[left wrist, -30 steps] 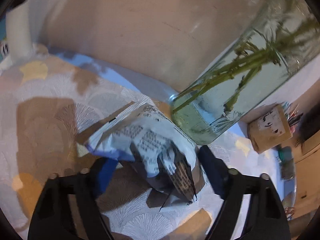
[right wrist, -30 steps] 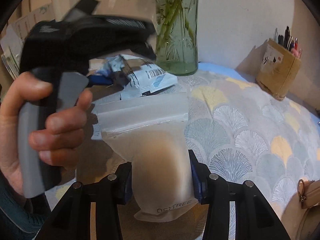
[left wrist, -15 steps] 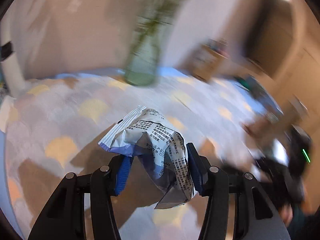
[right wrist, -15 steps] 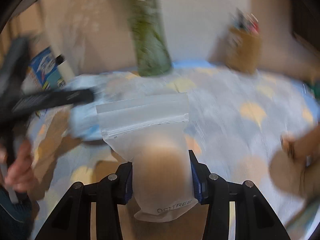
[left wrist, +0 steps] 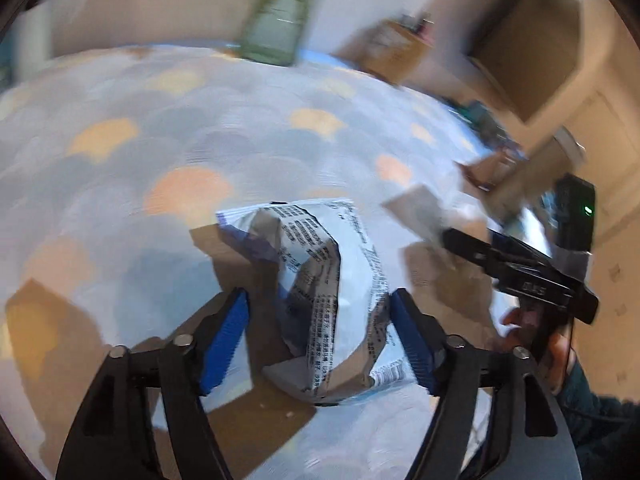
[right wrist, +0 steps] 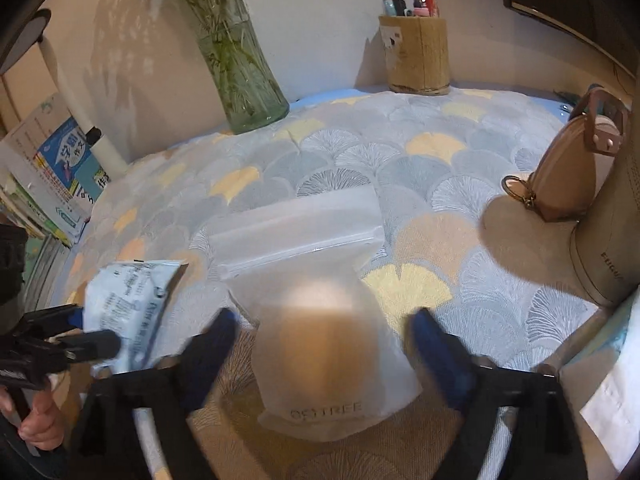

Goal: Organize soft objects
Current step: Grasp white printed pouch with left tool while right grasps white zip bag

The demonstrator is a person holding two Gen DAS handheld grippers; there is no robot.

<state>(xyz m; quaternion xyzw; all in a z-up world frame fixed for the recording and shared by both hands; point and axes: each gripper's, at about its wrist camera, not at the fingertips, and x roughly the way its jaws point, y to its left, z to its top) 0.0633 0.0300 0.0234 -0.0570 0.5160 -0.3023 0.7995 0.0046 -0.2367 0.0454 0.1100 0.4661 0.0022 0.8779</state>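
Observation:
A crumpled white and blue printed packet sits between the fingers of my left gripper, whose jaws stand apart with a gap on the left side. The same packet shows at the left of the right wrist view, beside the left gripper. A frosted zip pouch lies on the patterned tablecloth between the fingers of my right gripper. Its jaws are wide apart and clear of the pouch.
A glass vase with green stems and a pen holder stand at the back wall. A tan purse and a beige container stand at the right. Books lean at the left.
Both grippers have opened: the right jaws spread away from the frosted pouch, the left jaws loosened around the packet. The left gripper swung down toward the cloth, now beside the right one.

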